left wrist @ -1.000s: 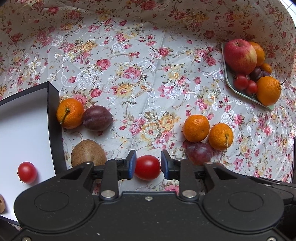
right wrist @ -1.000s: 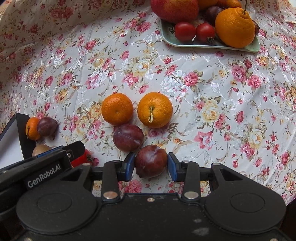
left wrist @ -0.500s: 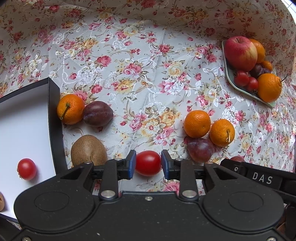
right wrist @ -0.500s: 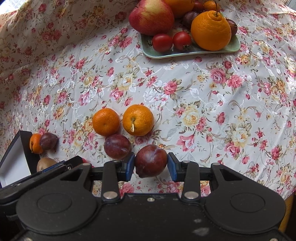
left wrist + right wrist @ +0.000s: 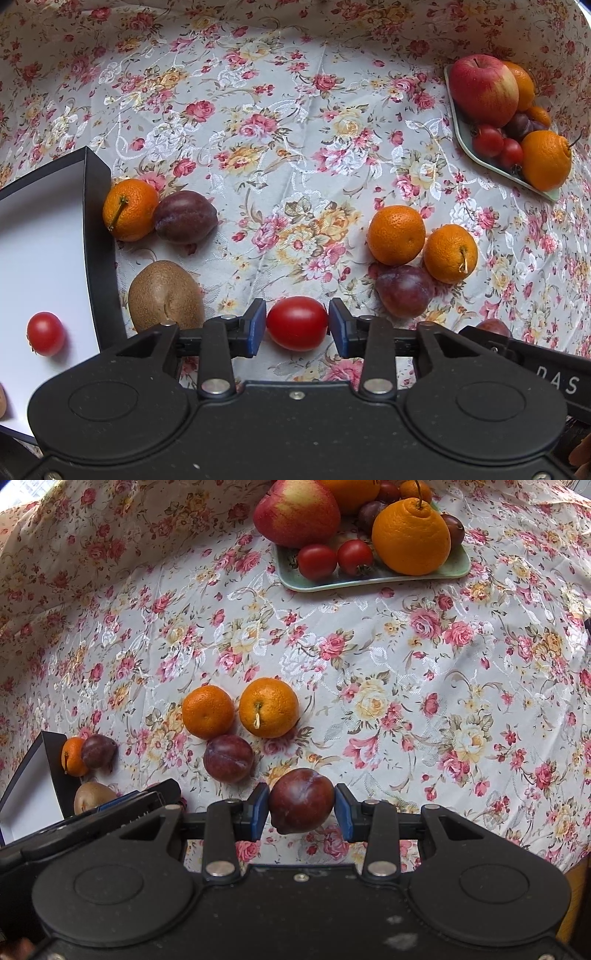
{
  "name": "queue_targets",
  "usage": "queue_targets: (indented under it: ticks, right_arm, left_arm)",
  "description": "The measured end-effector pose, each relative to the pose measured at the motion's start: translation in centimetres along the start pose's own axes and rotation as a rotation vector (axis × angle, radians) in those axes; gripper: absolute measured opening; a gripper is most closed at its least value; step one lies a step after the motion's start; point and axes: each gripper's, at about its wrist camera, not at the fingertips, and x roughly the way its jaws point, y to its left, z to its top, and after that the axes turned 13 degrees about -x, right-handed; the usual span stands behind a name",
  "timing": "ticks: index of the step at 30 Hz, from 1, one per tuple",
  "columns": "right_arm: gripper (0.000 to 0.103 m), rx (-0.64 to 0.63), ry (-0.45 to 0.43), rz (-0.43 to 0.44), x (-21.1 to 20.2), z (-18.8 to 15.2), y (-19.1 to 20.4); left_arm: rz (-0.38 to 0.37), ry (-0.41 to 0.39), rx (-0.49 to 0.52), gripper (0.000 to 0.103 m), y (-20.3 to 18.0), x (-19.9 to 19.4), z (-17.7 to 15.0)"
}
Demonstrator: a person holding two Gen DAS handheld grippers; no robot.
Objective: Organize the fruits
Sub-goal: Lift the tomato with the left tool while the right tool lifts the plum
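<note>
My left gripper (image 5: 297, 326) is shut on a red cherry tomato (image 5: 296, 323), held above the floral cloth. My right gripper (image 5: 301, 805) is shut on a dark plum (image 5: 301, 800), also lifted off the cloth. Two mandarins (image 5: 208, 711) (image 5: 269, 707) and another plum (image 5: 228, 758) lie together in the middle. A mandarin (image 5: 129, 209), a plum (image 5: 184, 222) and a kiwi (image 5: 165, 296) sit beside the black-rimmed white box (image 5: 94, 229), which holds a cherry tomato (image 5: 45, 333). The green tray (image 5: 369, 578) at the far side carries an apple, oranges, plums and tomatoes.
The floral tablecloth (image 5: 406, 664) covers the whole table and rises as a fold at the back. The table's right front edge (image 5: 576, 860) shows in the right wrist view. The right gripper's body (image 5: 535, 365) lies close beside the left one.
Both grippers have risen and drawn back with their fruit still held. In the right wrist view the green tray has come closer into view and the loose fruit sits lower and smaller.
</note>
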Motion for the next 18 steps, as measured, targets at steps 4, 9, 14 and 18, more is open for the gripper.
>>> queue_targets:
  ticks: [4, 9, 14, 18]
  right_arm:
    - [0.04, 0.011, -0.006, 0.002, -0.4, -0.2, -0.6]
    - [0.04, 0.029, -0.014, 0.004, -0.8, -0.6, -1.4]
    - [0.04, 0.055, -0.028, 0.01, -1.3, -0.6, -2.2]
    - [0.04, 0.068, -0.045, 0.006, -1.7, -0.6, -2.4]
  left_arm:
    - [0.005, 0.019, -0.001, 0.047, -0.4, 0.6, -0.2]
    - [0.021, 0.001, 0.001, 0.044, -0.9, 0.9, -0.4]
    - [-0.019, -0.018, -0.023, 0.044, -1.2, 0.1, -0.2]
    - [-0.03, -0.068, -0.028, 0.044, -1.1, -1.6, 0.1]
